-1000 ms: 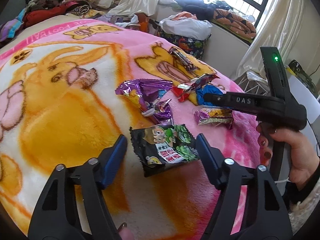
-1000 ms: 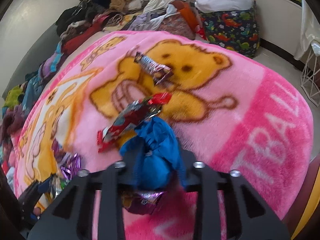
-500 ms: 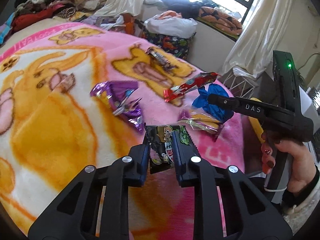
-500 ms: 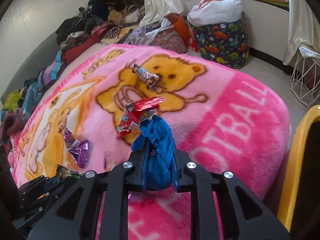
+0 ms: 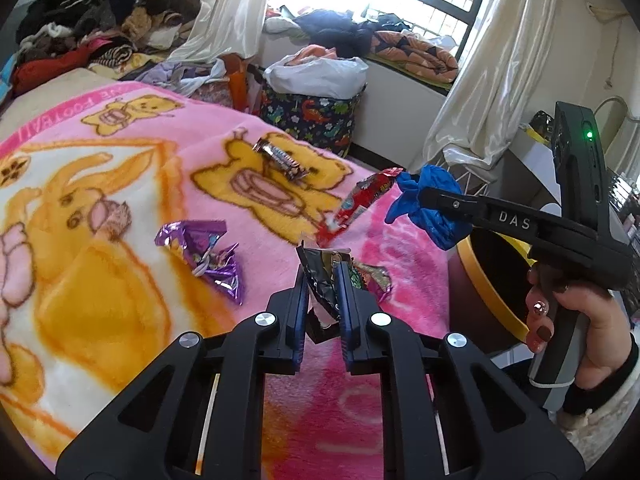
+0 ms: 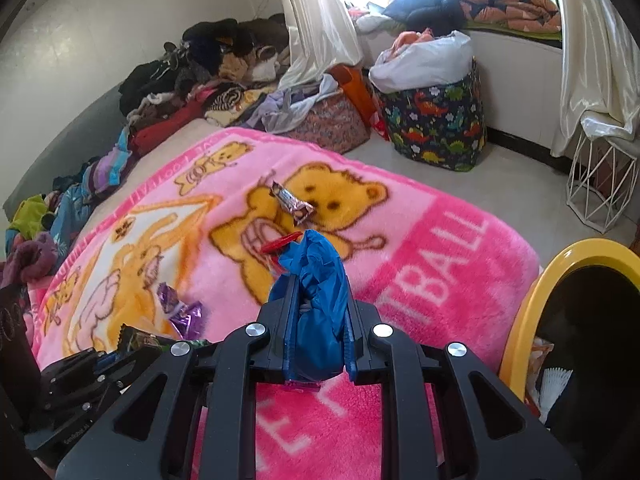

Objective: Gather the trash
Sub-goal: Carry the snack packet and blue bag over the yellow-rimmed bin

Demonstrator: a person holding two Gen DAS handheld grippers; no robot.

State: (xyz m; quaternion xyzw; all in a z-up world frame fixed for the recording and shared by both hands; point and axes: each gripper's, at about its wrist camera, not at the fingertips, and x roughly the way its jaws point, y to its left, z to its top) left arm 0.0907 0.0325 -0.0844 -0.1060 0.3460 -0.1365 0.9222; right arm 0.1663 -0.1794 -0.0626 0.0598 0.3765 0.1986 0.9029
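My left gripper [image 5: 323, 276] is shut on a black snack packet [image 5: 320, 276] and holds it above the pink bear blanket [image 5: 120, 208]. My right gripper [image 6: 318, 292] is shut on a crumpled blue wrapper [image 6: 318, 300], raised near the blanket's right edge; it also shows in the left wrist view [image 5: 430, 208]. A purple wrapper [image 5: 204, 252], a red wrapper [image 5: 364, 200], a dark candy bar wrapper [image 5: 280, 158] and a small colourful wrapper [image 5: 372, 276] lie on the blanket. A yellow-rimmed bin [image 6: 532, 300] stands at the right.
A dinosaur-print fabric basket [image 6: 440, 120] and a white wire basket [image 6: 600, 176] stand on the floor beyond the bed. Piles of clothes [image 6: 192, 80] line the wall. Curtains [image 5: 480, 80] hang by the window.
My left gripper closed on the black snack packet and lifted it. My right gripper rose with the blue wrapper and moved right toward the yellow-rimmed bin.
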